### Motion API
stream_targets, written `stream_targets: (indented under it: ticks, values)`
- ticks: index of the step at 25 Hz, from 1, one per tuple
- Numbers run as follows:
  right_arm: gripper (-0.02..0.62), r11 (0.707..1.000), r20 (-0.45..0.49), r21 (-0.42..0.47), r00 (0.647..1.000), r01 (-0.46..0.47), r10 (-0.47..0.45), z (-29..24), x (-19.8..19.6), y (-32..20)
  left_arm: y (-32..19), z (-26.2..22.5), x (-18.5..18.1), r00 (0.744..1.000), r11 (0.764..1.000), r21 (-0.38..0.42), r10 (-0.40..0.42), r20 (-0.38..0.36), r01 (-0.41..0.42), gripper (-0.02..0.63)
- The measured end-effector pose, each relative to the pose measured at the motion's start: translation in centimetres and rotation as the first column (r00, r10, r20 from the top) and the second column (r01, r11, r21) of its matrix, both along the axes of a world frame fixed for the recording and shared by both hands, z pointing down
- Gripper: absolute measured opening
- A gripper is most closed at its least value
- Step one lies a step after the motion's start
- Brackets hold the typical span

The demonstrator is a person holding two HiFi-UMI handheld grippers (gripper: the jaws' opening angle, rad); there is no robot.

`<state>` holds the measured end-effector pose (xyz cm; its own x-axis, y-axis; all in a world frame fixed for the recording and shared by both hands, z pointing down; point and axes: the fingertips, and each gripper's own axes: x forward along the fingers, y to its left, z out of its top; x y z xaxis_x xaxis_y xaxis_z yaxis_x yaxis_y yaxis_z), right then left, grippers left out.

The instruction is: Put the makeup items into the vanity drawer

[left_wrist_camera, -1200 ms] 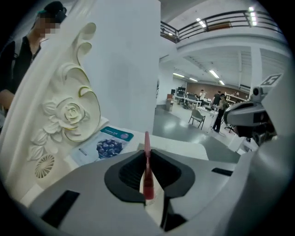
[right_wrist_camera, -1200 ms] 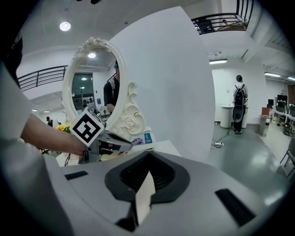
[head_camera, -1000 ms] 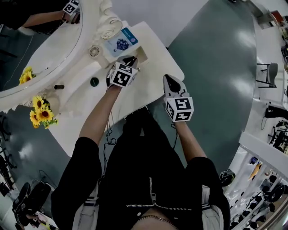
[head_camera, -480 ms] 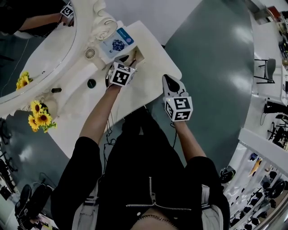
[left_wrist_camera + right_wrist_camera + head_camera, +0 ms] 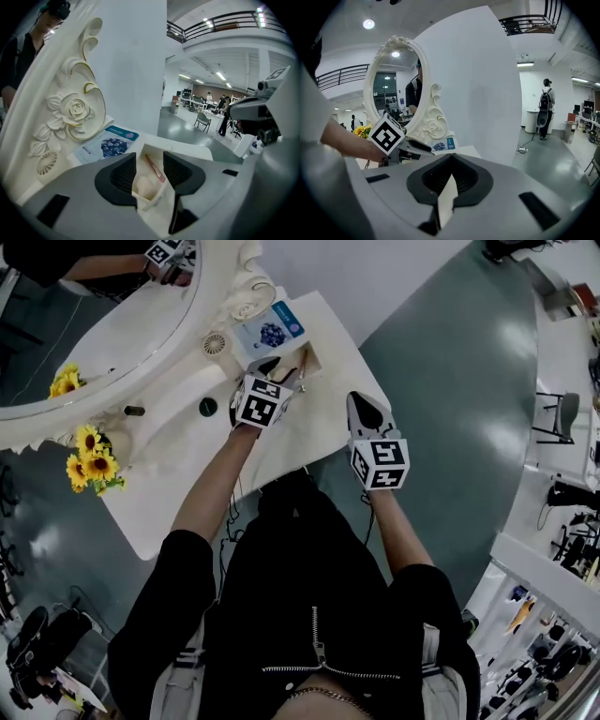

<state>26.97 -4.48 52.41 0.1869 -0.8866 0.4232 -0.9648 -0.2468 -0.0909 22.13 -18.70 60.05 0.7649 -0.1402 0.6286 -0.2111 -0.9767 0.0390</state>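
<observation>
Jaws on your left gripper [image 5: 286,376] stand apart, having just been opening, with nothing pinched. Below them the open vanity drawer [image 5: 187,151] holds a pink brush [image 5: 154,168] and a white puff [image 5: 144,186], with a blueberry packet [image 5: 272,334] at the drawer's eleven o'clock. Your right gripper [image 5: 361,407], at the left one's four o'clock, keeps its jaws clenched on nothing.

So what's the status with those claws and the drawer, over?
Left claw just opening, nothing gripped, above open drawer. Right claw shut, empty. Pink stick and white puff inside drawer. Nothing in the way.
</observation>
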Motion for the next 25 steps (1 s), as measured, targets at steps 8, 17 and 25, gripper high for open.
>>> stream_targets:
  ticks: [8, 17, 25]
  values:
    - [0.008, 0.989, -0.047, 0.073, 0.991, 0.129, -0.126, -3.7, -2.1, -4.9, -2.8, -5.7, -4.8, 0.994, 0.995, 0.057, -0.081, -0.068, 0.085, 0.196]
    - [0.008, 0.947, -0.092, 0.154, 0.959, 0.281, -0.269, -7.8, -5.9, -9.6, -5.9, -9.9, -13.3, 0.958, 0.957, 0.115, -0.250, -0.139, 0.266, 0.201]
    - [0.008, 0.885, -0.124, 0.185, 0.904, 0.427, -0.410, -9.5, -10.6, -13.8, -7.5, -13.0, -22.1, 0.880, 0.881, 0.130, -0.423, -0.218, 0.455, 0.201]
